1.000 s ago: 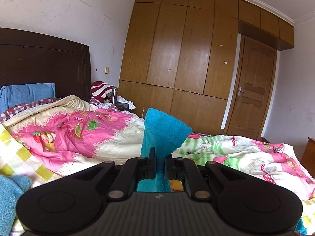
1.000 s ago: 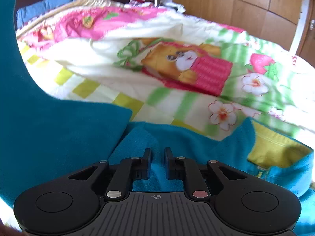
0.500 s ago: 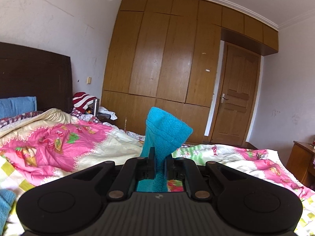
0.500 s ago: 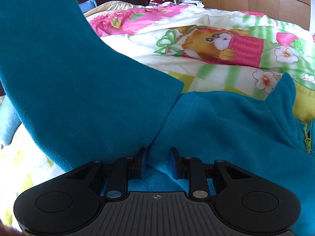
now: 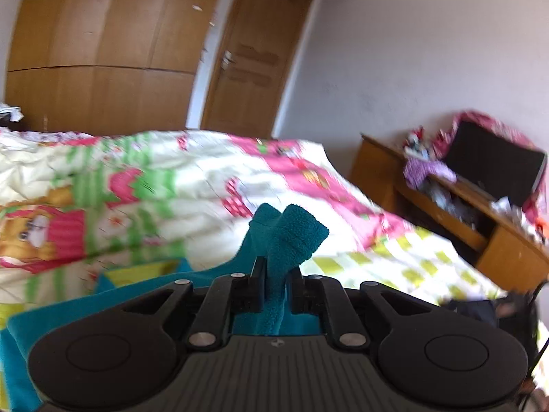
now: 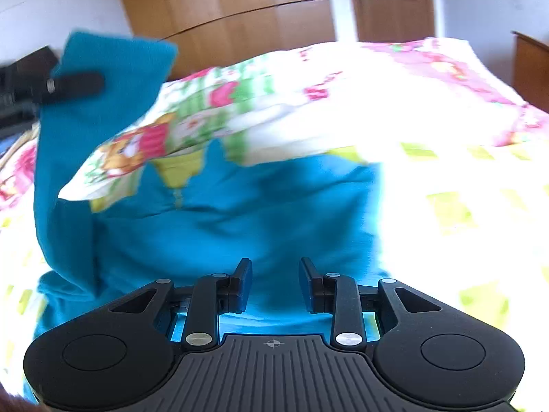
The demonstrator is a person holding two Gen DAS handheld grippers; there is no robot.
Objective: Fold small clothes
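Teal fleece top [image 6: 240, 213] lies mid-frame on the floral quilt [image 6: 343, 103]. My left gripper [image 5: 277, 271] is clamped tight on a bunched sleeve, held up at upper left in the right view. My right gripper [image 6: 274, 279] hangs spread wide, gripping nothing.

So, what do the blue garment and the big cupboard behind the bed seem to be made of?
The blue garment, pinched in the left hand-held gripper, looks like fleece: a nubby, matte pile shows on the raised fold. The cupboard looks like wood or wood veneer with a smooth, slightly glossy brown finish; blur leaves the grain unclear.
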